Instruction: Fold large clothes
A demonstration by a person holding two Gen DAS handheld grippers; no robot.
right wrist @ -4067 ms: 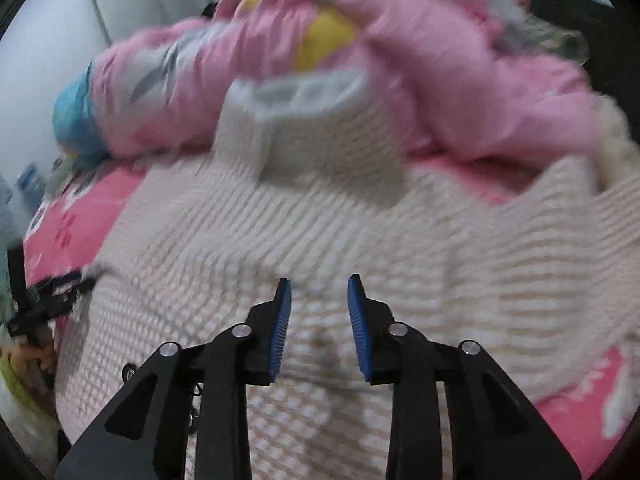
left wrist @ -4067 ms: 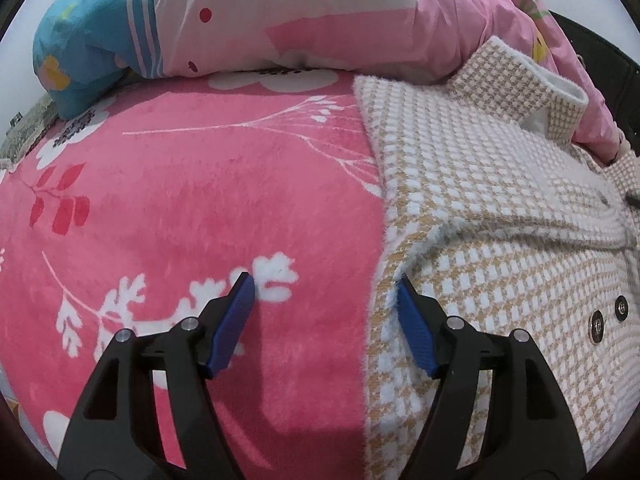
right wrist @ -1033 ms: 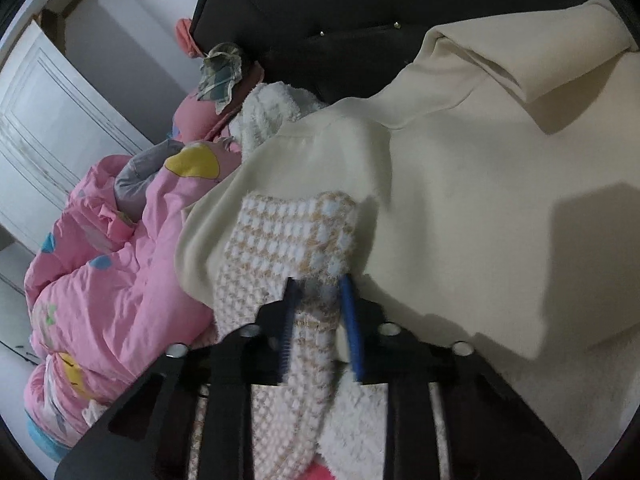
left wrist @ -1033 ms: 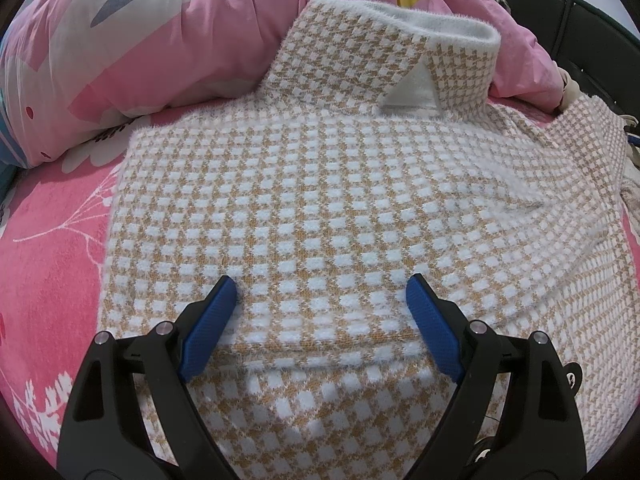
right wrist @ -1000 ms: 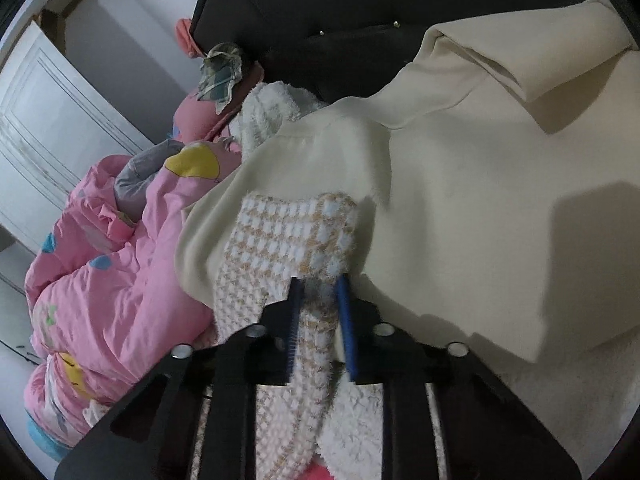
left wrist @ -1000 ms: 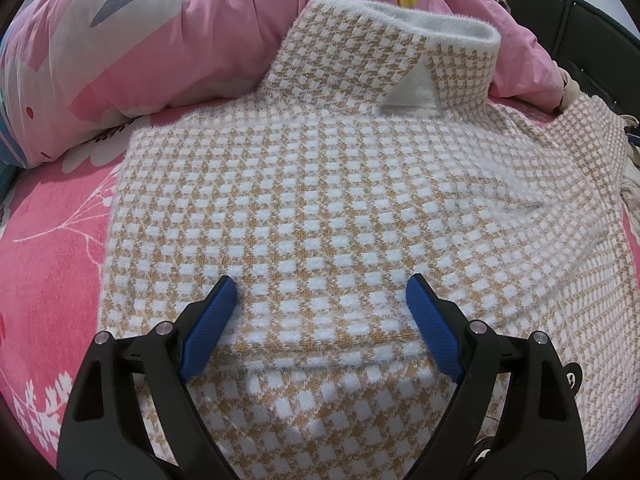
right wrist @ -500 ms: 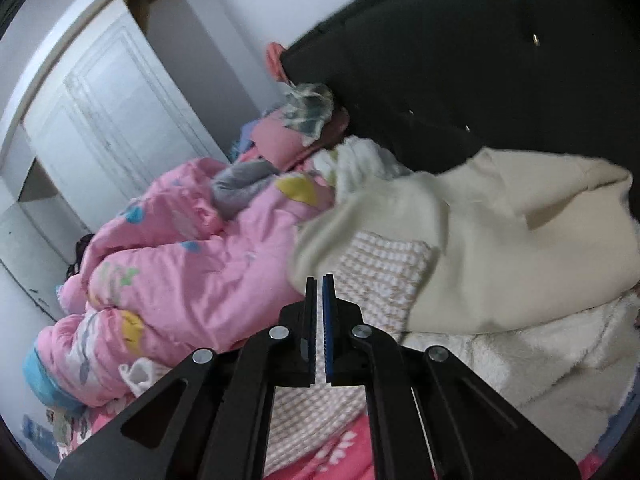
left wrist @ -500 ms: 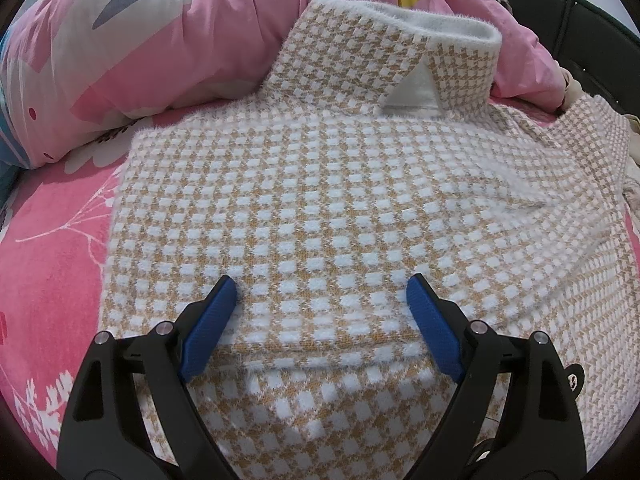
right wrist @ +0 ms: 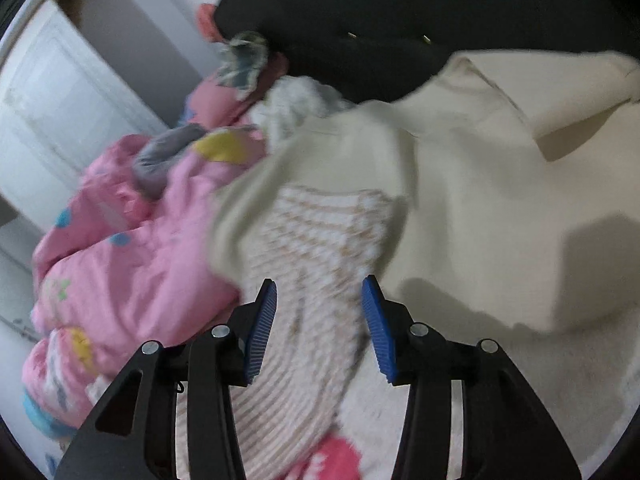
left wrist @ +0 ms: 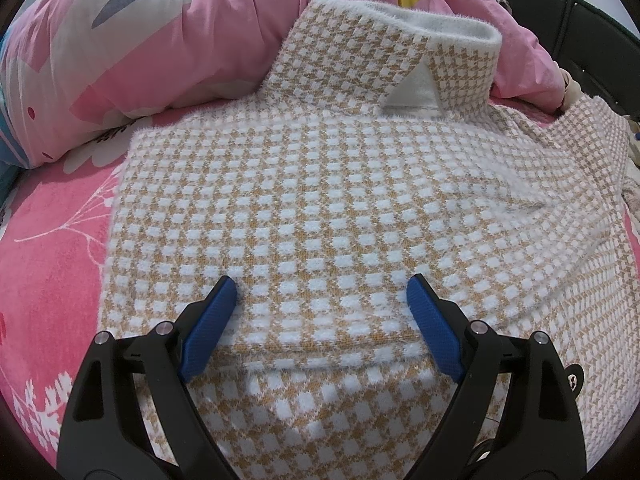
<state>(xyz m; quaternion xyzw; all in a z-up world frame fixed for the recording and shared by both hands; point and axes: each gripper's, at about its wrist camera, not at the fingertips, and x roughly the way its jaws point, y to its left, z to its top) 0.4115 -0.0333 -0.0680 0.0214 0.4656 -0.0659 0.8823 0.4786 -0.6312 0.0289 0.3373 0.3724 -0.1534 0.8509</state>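
Houndstooth knit in tan and white, the coat [left wrist: 320, 208] lies spread directly ahead of the left gripper [left wrist: 320, 300], whose jaws stand wide and empty just above it. Its sleeve [right wrist: 320, 248] runs between the pads of the right gripper [right wrist: 319, 300], whose jaws have just been opening, unpressed. Beyond lie a cream garment [right wrist: 500, 184] and a pink quilt [right wrist: 132, 256].

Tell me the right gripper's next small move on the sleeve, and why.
Probably lower the right gripper and close on the sleeve. Its jaws have just been opening and stand apart, the checked sleeve lies between them ungripped, stretched out over the cream garment.
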